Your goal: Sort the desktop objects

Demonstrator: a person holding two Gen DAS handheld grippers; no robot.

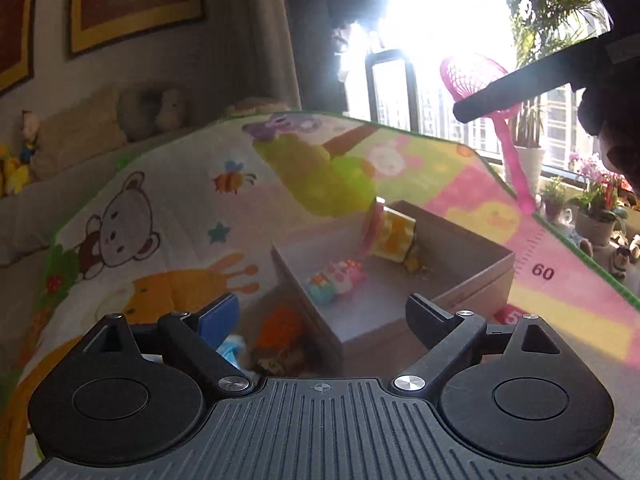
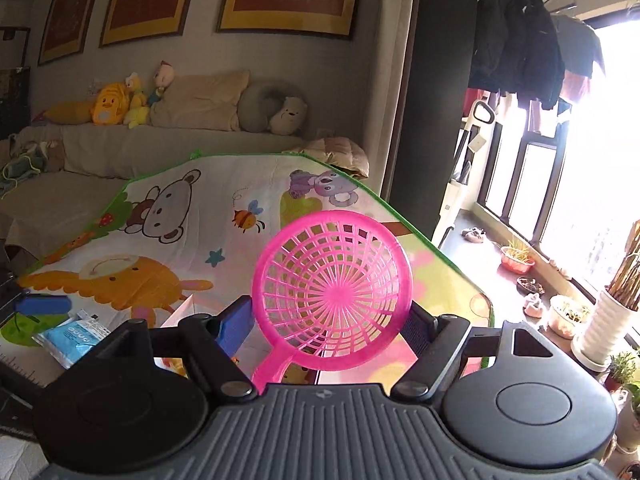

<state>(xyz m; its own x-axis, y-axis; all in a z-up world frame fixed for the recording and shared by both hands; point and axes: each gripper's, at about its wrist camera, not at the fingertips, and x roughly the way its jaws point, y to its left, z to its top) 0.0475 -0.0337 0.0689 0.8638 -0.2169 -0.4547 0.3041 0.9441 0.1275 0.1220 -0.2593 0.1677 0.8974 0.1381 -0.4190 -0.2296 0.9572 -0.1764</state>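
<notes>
In the left wrist view my left gripper [image 1: 320,306] stands open over a grey divided box [image 1: 476,276], with nothing between its pads. The far compartment holds a yellow patterned roll [image 1: 394,238] and a pink and teal toy [image 1: 338,280]. An orange toy [image 1: 280,332] lies in the near compartment. My right gripper [image 2: 328,328] is shut on a pink plastic strainer [image 2: 334,296], its pads pressing on both sides of the round basket while the handle points back toward the camera. From the left wrist view the strainer [image 1: 472,76] hangs high at the upper right, above the mat.
A cartoon play mat [image 2: 168,256] covers the table. A blue packet [image 2: 70,338] lies at the left, near my left gripper's blue pad [image 2: 44,304]. A sofa with plush toys [image 2: 116,108] stands behind. Potted plants [image 2: 612,320] line the window sill at the right.
</notes>
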